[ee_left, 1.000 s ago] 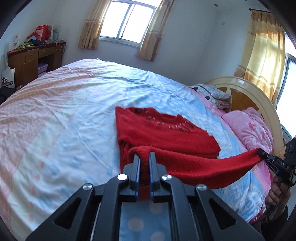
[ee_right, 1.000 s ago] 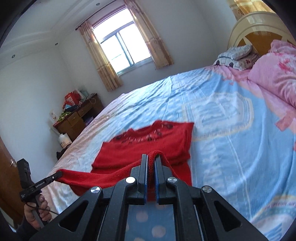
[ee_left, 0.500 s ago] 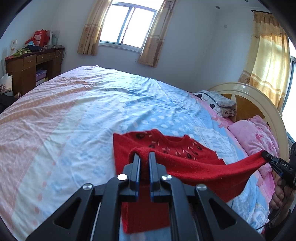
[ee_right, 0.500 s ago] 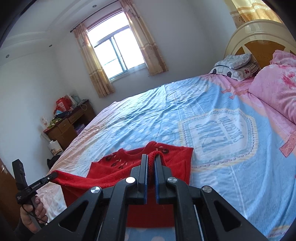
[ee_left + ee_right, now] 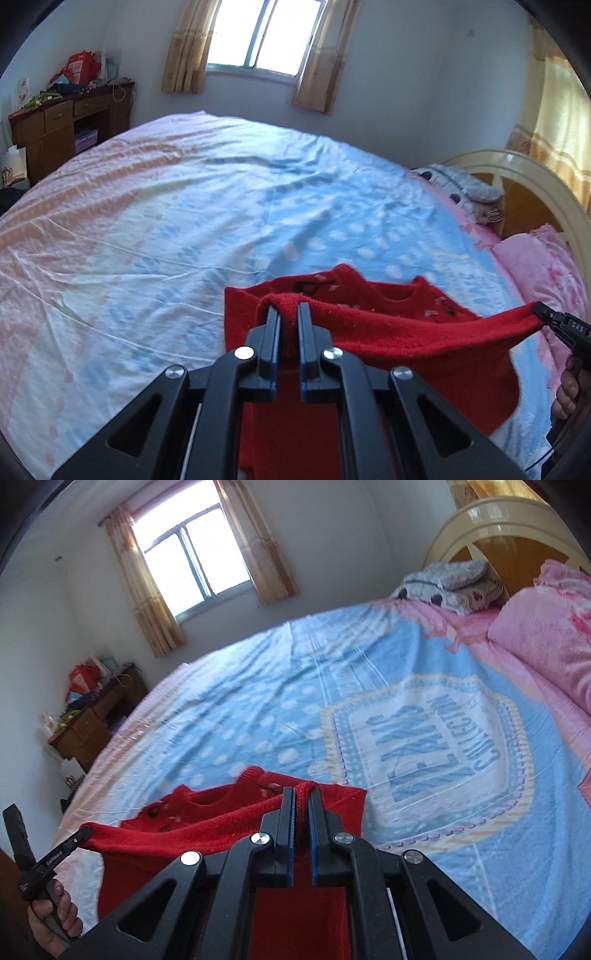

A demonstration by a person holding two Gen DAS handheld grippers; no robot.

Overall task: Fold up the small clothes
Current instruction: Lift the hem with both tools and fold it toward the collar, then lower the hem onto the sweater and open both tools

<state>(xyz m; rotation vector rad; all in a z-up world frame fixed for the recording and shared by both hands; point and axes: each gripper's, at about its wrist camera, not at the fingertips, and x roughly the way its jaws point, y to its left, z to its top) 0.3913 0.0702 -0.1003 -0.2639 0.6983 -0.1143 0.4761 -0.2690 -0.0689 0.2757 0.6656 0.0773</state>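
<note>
A small red knit sweater (image 5: 399, 332) lies on the bed, its lower edge lifted and stretched taut between both grippers. My left gripper (image 5: 288, 310) is shut on one corner of that edge. My right gripper (image 5: 302, 794) is shut on the other corner; it also shows in the left wrist view (image 5: 554, 321) at the right. The left gripper shows in the right wrist view (image 5: 79, 836) at the lower left. The sweater (image 5: 207, 823) has its neckline and dark pattern facing up beyond the raised edge.
The bed (image 5: 229, 206) has a blue, white and pink sheet with a printed badge (image 5: 424, 738). Pink bedding (image 5: 546, 635) and a grey pillow (image 5: 450, 579) lie by the cream headboard (image 5: 524, 177). A wooden desk (image 5: 66, 122) stands by the far wall.
Both grippers have carried the held edge up and forward over the sweater toward its neckline. More of the sweater's body is now covered by the raised fold.
</note>
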